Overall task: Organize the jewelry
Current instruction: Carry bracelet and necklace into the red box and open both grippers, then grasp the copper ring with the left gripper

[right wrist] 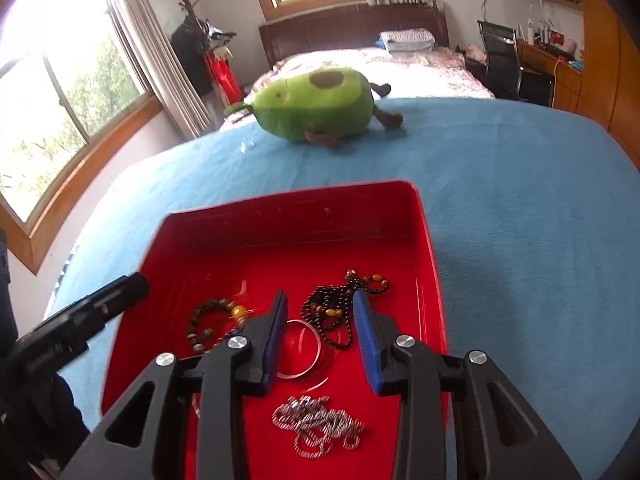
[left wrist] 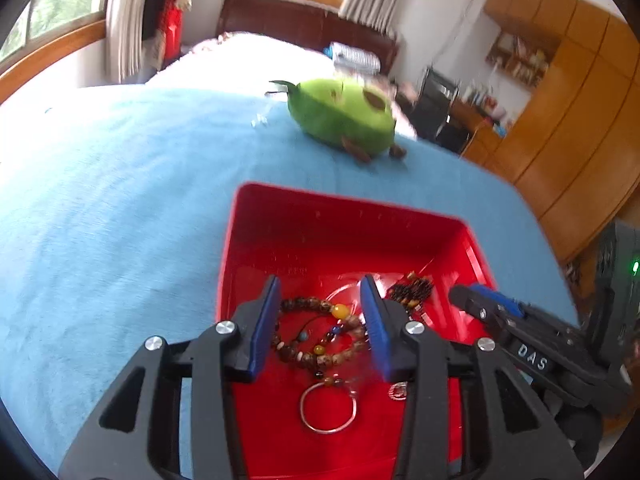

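Blue bedspread (right wrist: 520, 208) bears a red tray (right wrist: 280, 216) of beaded bracelets (left wrist: 320, 336); both claws gape empty

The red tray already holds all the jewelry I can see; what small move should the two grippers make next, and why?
Probably lift both grippers straight up and clear. The left gripper and right gripper stand open, gripping nothing, and the brown bead bracelet, dark bead necklace and silver chain lie inside the red tray.

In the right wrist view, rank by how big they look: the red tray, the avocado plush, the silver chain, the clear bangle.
Largest to smallest:
1. red tray
2. avocado plush, though it lies farther from the camera
3. silver chain
4. clear bangle, partly hidden; close to the chain, so unsure
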Tool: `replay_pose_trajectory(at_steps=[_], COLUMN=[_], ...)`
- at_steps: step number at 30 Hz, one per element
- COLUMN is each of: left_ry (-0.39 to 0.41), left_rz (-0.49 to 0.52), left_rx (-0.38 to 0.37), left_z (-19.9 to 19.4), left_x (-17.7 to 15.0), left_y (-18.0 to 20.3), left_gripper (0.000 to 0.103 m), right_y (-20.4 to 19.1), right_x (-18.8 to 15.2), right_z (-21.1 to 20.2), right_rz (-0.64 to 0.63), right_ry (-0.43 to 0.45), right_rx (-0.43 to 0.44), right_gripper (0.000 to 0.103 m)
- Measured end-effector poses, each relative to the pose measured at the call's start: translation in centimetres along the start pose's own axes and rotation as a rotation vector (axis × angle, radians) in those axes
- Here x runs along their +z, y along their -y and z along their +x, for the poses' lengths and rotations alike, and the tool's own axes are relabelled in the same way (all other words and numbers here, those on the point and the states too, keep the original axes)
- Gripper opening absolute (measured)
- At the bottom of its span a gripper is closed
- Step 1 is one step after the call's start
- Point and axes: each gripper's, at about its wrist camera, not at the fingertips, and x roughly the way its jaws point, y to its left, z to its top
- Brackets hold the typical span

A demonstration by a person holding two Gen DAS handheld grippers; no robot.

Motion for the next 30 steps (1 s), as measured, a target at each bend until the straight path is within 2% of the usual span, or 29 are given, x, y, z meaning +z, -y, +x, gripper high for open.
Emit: replay_pose_trajectory(at_steps=[2, 5, 7, 9, 21, 30], left_ry=[0.04, 0.047, 0.05, 0.053, 0.027, 0.036], left_rz=[-0.024, -0.026, 0.013, 0.079, 0.139, 0.148], left_rx=[-0.021, -0.004, 0.012, 0.068, 0.146, 0.162], left_z=[-1.8, -4.2, -5.3, -6.5, -12.5, -16.4], left_x=[-0.3, -1.1, -2.0, -3.3, -12.4, -17.9], left_y=[-0.3, -0.2, 0.2, 0.7, 0.9, 1.3], left_gripper=[0.046, 0.071, 0.075, 0.086, 0.092, 0.094], right_y=[-0.3, -0.5, -0.6, -0.6, 0.1, -0.2], right_x=[-0.5, -1.3, -2.4, -3.6, -12.4, -17.6], right_z=[-1.8, -3.9, -5.2, -6.4, -10.5, -13.7], right_rz=[-0.008, -0.002, -0.003, -0.013, -0.042, -0.053], right_ry=[0.021, 0.024, 0.019, 0.01, -0.09, -0.068], right_rx=[0.006, 0.029, 0.05, 0.063, 0.059, 0.069], right_gripper=[0.034, 0.034, 0.034, 0.034, 0.034, 0.034])
